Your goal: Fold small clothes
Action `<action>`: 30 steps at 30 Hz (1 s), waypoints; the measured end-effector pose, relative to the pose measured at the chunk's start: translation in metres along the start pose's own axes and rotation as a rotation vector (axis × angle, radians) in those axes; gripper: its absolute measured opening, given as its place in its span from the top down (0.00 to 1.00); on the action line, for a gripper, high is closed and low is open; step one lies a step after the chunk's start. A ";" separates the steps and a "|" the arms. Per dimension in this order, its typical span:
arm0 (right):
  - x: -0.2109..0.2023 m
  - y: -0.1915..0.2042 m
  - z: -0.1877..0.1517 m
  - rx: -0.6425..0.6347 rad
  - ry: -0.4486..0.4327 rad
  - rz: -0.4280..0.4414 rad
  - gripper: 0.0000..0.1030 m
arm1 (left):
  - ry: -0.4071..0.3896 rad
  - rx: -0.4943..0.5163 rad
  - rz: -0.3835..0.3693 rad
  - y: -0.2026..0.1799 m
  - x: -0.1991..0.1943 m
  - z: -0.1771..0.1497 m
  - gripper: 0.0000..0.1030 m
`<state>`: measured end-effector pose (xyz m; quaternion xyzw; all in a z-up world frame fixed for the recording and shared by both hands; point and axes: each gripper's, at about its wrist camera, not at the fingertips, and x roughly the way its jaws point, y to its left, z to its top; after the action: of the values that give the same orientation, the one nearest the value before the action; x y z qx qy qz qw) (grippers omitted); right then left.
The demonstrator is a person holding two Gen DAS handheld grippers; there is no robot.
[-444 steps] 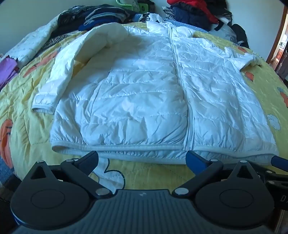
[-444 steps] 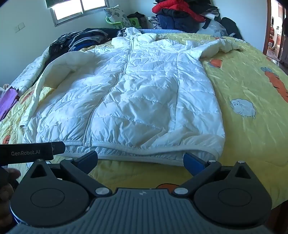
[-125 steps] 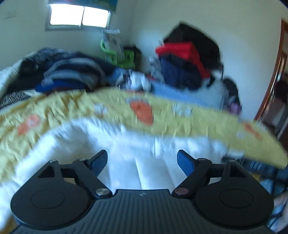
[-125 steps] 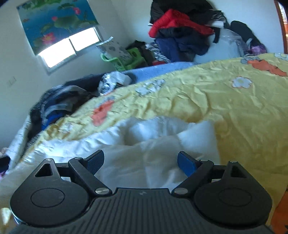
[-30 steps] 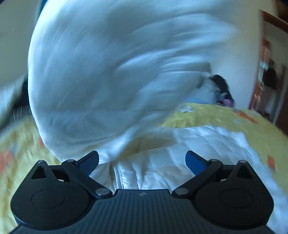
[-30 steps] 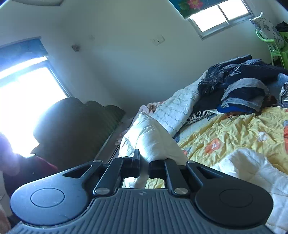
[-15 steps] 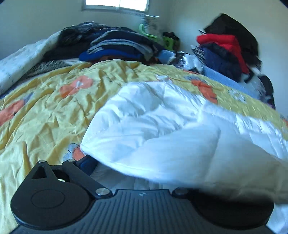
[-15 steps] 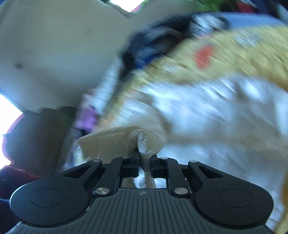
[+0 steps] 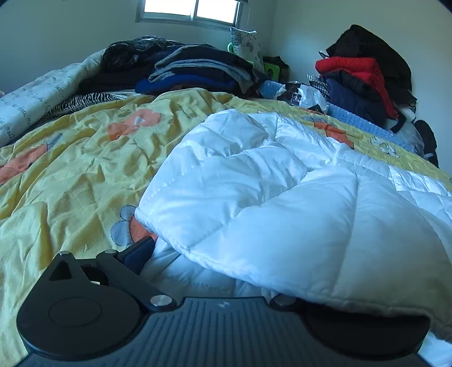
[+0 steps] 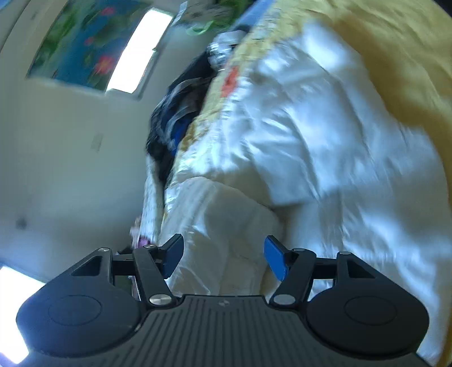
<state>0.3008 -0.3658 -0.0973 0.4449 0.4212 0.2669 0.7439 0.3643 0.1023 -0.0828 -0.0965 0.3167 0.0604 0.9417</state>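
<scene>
A white quilted puffer jacket lies on the yellow bedspread, with a fold of it draped over the right half of my left gripper. That gripper's left blue finger shows, spread wide; the right finger is hidden under the fabric. In the tilted, blurred right wrist view the jacket fills the middle. My right gripper is open and empty, its fingers either side of a cream fold of the jacket.
A pile of dark folded clothes lies at the back of the bed. Red and navy clothes are stacked at the back right. A white printed quilt lies along the left. A window sits above.
My right gripper has opened and let go of the jacket part it held. That fold now lies over the jacket and my left gripper. The right camera has rolled sideways.
</scene>
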 end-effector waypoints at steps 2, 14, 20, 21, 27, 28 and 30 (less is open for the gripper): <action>0.009 -0.008 -0.008 0.047 -0.035 -0.017 0.39 | -0.001 -0.013 -0.009 0.003 0.000 0.001 0.00; 0.066 -0.022 -0.032 0.169 -0.065 0.054 0.29 | -0.004 -0.018 -0.020 0.005 0.000 0.001 0.00; 0.066 -0.027 -0.034 0.231 -0.088 0.152 0.31 | -0.006 -0.021 -0.022 0.005 0.000 0.001 0.00; 0.064 -0.030 -0.034 0.236 -0.090 0.145 0.31 | -0.006 -0.022 -0.023 0.005 0.000 0.001 0.00; 0.045 -0.019 -0.045 0.195 -0.132 0.418 0.32 | -0.007 -0.022 -0.024 0.005 0.000 0.001 0.00; 0.036 -0.017 -0.045 0.185 -0.165 0.468 0.31 | -0.007 -0.024 -0.025 0.005 0.000 0.001 0.00; 0.031 -0.018 -0.044 0.195 -0.193 0.418 0.20 | -0.008 -0.025 -0.025 0.005 0.000 0.001 0.00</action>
<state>0.2783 -0.3310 -0.1364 0.6155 0.2708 0.3294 0.6629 0.3635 0.1073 -0.0829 -0.1119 0.3111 0.0527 0.9423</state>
